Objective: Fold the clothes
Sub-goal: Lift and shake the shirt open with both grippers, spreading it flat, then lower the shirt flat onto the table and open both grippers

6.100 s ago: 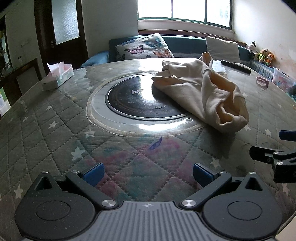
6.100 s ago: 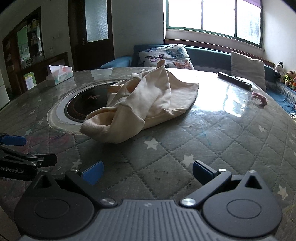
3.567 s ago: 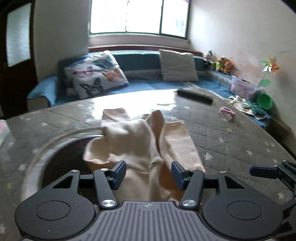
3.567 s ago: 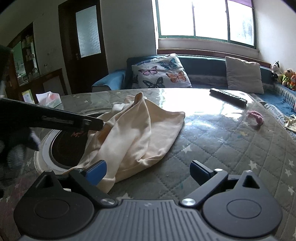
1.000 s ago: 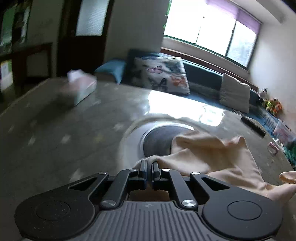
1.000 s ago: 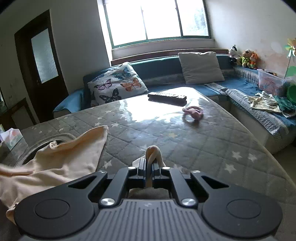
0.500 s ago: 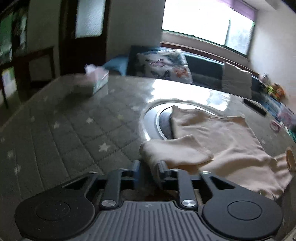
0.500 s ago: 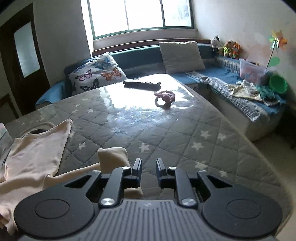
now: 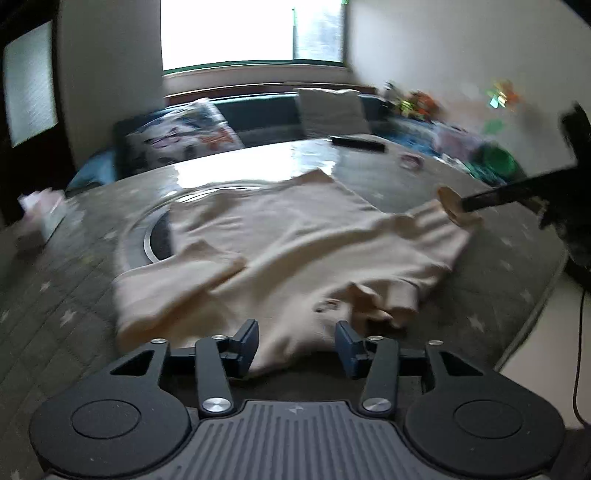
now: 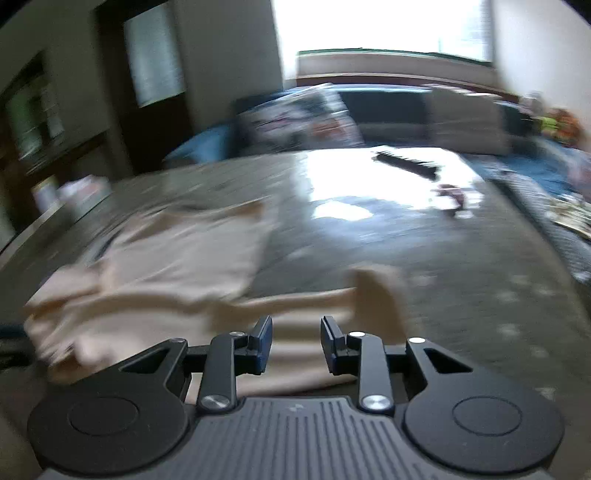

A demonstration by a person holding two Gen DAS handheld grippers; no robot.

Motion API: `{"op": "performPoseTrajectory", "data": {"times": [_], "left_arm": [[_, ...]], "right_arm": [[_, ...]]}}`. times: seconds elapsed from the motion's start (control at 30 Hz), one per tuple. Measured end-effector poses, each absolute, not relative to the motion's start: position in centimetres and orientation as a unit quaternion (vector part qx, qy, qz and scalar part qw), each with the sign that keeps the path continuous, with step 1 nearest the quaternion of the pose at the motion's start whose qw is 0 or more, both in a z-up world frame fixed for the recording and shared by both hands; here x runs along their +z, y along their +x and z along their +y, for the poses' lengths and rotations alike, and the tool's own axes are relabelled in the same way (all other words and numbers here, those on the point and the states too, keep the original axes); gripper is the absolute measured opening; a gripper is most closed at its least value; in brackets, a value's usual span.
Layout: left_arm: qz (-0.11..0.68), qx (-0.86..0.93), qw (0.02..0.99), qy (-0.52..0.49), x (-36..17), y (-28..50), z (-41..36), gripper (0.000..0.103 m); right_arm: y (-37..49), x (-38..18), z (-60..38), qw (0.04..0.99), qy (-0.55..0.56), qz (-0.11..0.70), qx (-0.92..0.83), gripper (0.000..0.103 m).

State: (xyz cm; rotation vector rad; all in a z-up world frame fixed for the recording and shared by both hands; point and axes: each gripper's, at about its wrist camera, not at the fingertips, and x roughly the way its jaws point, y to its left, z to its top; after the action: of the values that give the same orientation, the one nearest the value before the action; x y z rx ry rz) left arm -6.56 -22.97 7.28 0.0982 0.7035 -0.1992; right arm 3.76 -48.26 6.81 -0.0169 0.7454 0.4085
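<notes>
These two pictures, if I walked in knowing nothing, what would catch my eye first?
Most striking is the cream garment spread across the middle of the quilted, star-patterned table, partly covering a dark round inset. At the bottom of each view a black gripper sits with its fingers apart over the cloth: the left gripper and the right gripper. Behind, a bright window glares above a sofa.

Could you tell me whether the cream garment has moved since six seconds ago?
Yes. The cream garment, then bunched right of the round hob, now lies spread flat, covering most of it.
</notes>
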Motion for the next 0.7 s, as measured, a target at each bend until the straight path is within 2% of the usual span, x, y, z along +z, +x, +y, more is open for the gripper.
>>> {"op": "performPoseTrajectory", "data": {"times": [0.33, 0.43, 0.53, 0.57, 0.6, 0.7], "left_arm": [[0.343, -0.118, 0.929, 0.075, 4.7, -8.7, -24.7, 0.049], [0.342, -0.118, 0.929, 0.078, 4.0, -8.4, -24.6, 0.035], [0.340, -0.125, 0.929, 0.072, 3.6, -8.2, -23.6, 0.016], [0.339, -0.128, 0.929, 0.070, 3.5, -8.2, -23.4, 0.008], [0.338, -0.133, 0.929, 0.070, 3.6, -8.3, -22.4, 0.007], [0.332, -0.148, 0.929, 0.072, 4.0, -8.6, -20.7, 0.004]], "right_arm": [[-1.0, 5.5, -38.5, 0.835, -0.089, 0.383, 0.384, 0.028], [-2.6, 4.5, -36.9, 0.828, -0.102, 0.388, 0.392, 0.027], [-2.9, 3.6, -36.1, 0.833, -0.108, 0.395, 0.372, 0.027], [-3.1, 3.5, -35.9, 0.837, -0.108, 0.391, 0.368, 0.023], [-3.2, 3.5, -35.9, 0.840, -0.107, 0.389, 0.364, 0.015], [-3.2, 3.9, -36.4, 0.849, -0.102, 0.382, 0.351, 0.006]]}}
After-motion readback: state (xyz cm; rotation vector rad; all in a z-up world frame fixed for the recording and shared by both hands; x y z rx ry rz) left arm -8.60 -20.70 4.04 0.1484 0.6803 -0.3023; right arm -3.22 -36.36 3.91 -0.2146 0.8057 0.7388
